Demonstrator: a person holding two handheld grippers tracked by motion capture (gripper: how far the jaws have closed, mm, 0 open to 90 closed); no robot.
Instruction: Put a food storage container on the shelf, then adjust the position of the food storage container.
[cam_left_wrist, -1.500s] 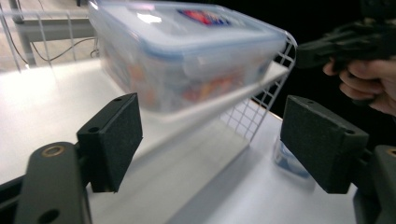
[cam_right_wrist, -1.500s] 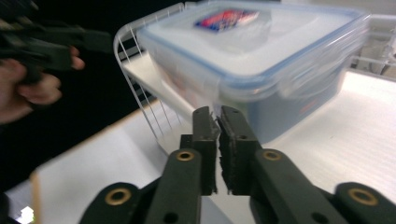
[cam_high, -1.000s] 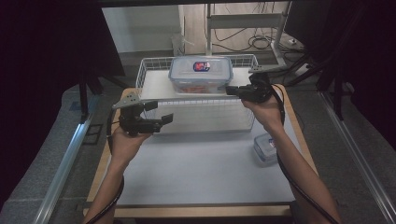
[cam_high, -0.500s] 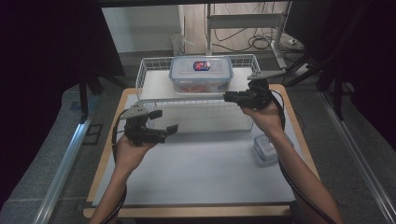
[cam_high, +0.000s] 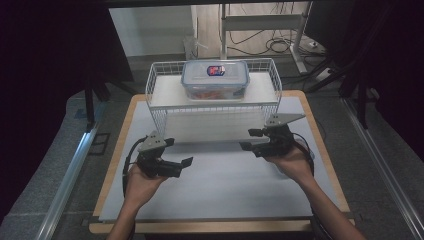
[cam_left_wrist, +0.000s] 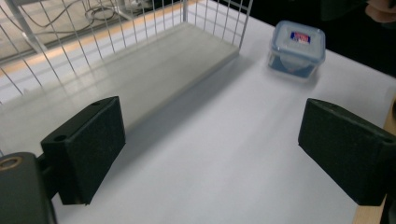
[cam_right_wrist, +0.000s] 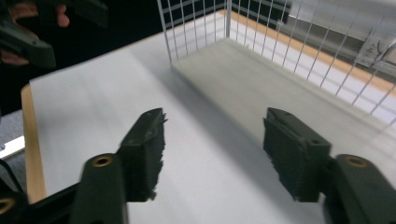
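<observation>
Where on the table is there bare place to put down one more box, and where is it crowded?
The white table sheet is bare between the left gripper and right gripper, and under the white wire shelf. The shelf top is half taken by the large clear lidded container. A small clear lidded box sits right of the shelf.

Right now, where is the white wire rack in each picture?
High view: the white wire rack stands at the top middle, at the table's far end.
Left gripper view: it is in the top left, with its corner post near the top middle.
Right gripper view: it is in the top right.
Shared landmark: the white table sheet that runs up to it.
</observation>
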